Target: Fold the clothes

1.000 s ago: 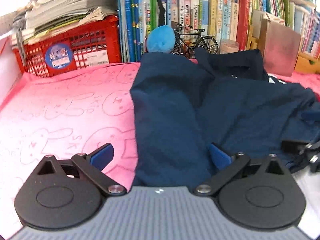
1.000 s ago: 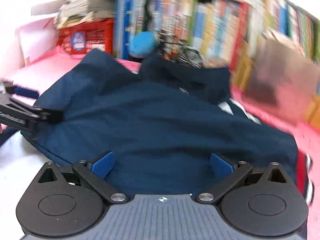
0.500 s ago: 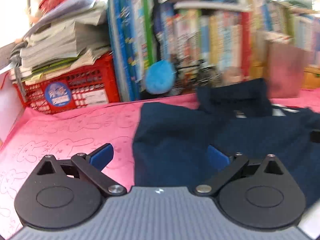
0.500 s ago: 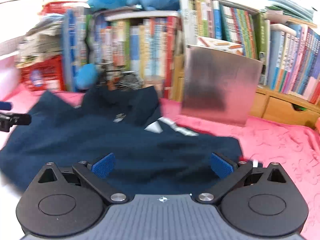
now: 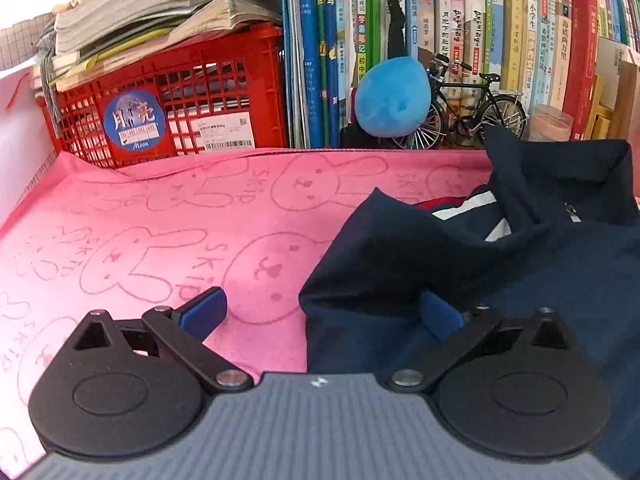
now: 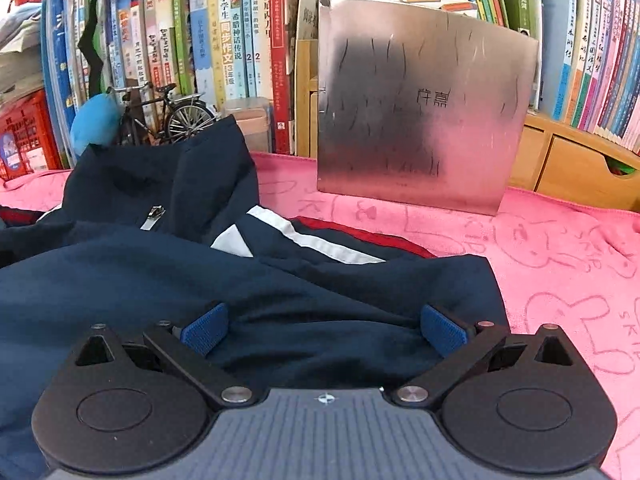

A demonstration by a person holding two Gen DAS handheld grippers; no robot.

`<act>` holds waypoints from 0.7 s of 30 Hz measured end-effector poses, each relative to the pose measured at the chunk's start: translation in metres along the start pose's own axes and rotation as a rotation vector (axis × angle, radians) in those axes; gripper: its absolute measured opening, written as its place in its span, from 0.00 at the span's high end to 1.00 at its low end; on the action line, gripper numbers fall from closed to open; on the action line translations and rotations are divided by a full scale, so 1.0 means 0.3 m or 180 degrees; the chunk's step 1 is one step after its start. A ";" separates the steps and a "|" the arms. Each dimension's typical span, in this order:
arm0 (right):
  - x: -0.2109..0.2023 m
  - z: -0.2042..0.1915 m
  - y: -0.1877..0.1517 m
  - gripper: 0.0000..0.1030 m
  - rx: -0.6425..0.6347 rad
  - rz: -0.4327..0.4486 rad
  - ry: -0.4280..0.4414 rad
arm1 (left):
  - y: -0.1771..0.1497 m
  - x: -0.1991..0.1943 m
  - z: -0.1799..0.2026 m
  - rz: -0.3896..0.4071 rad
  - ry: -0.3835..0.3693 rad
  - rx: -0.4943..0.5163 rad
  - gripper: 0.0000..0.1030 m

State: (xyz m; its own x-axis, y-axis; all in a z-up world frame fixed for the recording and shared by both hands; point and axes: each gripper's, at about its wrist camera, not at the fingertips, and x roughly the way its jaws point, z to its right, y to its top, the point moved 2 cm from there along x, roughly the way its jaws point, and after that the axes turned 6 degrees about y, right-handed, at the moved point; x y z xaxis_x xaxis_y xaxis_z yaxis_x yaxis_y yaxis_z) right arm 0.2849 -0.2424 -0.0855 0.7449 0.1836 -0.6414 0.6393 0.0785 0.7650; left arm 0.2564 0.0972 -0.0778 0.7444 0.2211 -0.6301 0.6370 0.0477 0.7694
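A navy jacket (image 5: 520, 256) with a white and red stripe and a zipped collar lies folded over on a pink rabbit-print towel (image 5: 160, 232). My left gripper (image 5: 320, 314) is open and empty at the jacket's left edge; its right finger (image 5: 442, 316) lies over the fabric, its left finger over bare towel. In the right wrist view my right gripper (image 6: 324, 328) is open and empty, low over the jacket (image 6: 160, 280) near its right edge, with both blue pads (image 6: 206, 328) above the cloth.
A red crate (image 5: 168, 112) with stacked papers, a row of books (image 5: 480, 40), a blue plush (image 5: 392, 98) and a model bicycle (image 5: 468, 112) line the back. A metal sheet (image 6: 424, 112) leans against the shelf. Wooden drawers (image 6: 576, 164) stand at the right.
Both grippers have moved apart, the left to the jacket's left edge, the right to its right edge. The jacket now lies flatter, with collar and stripe showing. Both stayed open.
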 end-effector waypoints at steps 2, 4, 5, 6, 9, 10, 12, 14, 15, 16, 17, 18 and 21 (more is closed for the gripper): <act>0.001 -0.002 0.000 0.00 0.0033 -0.0007 -0.0046 | 0.000 0.006 -0.007 -0.0025 -0.0034 -0.0041 0.00; -0.003 0.001 0.002 0.00 0.0068 0.0003 -0.0072 | 0.007 0.015 -0.009 -0.0057 -0.0070 -0.0080 0.00; 0.000 0.003 0.004 0.00 0.0079 -0.0008 -0.0070 | 0.015 0.020 -0.008 -0.0080 -0.0099 -0.0087 0.00; 0.002 0.004 0.006 0.00 0.0086 -0.0018 -0.0072 | 0.020 0.017 -0.010 -0.0142 -0.0090 -0.0088 0.00; -0.018 -0.013 0.004 0.00 0.0083 -0.0083 -0.0125 | 0.037 -0.050 -0.032 -0.0411 -0.0071 -0.0182 0.03; -0.045 -0.036 0.001 0.00 0.0077 -0.0113 -0.0163 | 0.035 -0.108 -0.041 -0.0352 -0.0151 -0.0186 0.03; -0.133 -0.089 -0.017 0.00 0.0039 -0.0111 -0.0130 | 0.021 -0.229 -0.049 -0.0232 -0.0240 -0.0120 0.02; -0.246 -0.145 -0.049 0.00 -0.0026 -0.0107 0.0044 | -0.007 -0.352 -0.044 -0.0120 -0.0246 0.0021 0.01; -0.311 -0.178 -0.073 0.00 -0.0052 -0.0094 0.0136 | -0.021 -0.413 -0.042 -0.0064 -0.0249 0.0092 0.01; -0.367 -0.207 -0.098 0.00 -0.0086 -0.0083 0.0229 | -0.043 -0.464 -0.033 -0.0029 -0.0282 0.0158 0.01; -0.421 -0.237 -0.126 0.00 -0.0122 -0.0074 0.0311 | -0.069 -0.508 -0.024 -0.0017 -0.0327 0.0204 0.01; -0.468 -0.265 -0.161 0.00 -0.0164 -0.0067 0.0363 | -0.101 -0.547 -0.014 -0.0033 -0.0380 0.0240 0.01; -0.603 -0.348 -0.267 0.00 -0.0283 -0.0050 0.0494 | -0.199 -0.615 0.013 -0.0176 -0.0441 0.0307 0.00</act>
State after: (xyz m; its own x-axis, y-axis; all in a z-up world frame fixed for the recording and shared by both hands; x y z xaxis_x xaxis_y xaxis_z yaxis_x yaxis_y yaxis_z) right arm 0.0790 -0.1796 -0.0246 0.6921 0.3302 -0.6419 0.6262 0.1676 0.7614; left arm 0.0818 0.0497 -0.0080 0.7240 0.0840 -0.6846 0.6889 -0.0391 0.7238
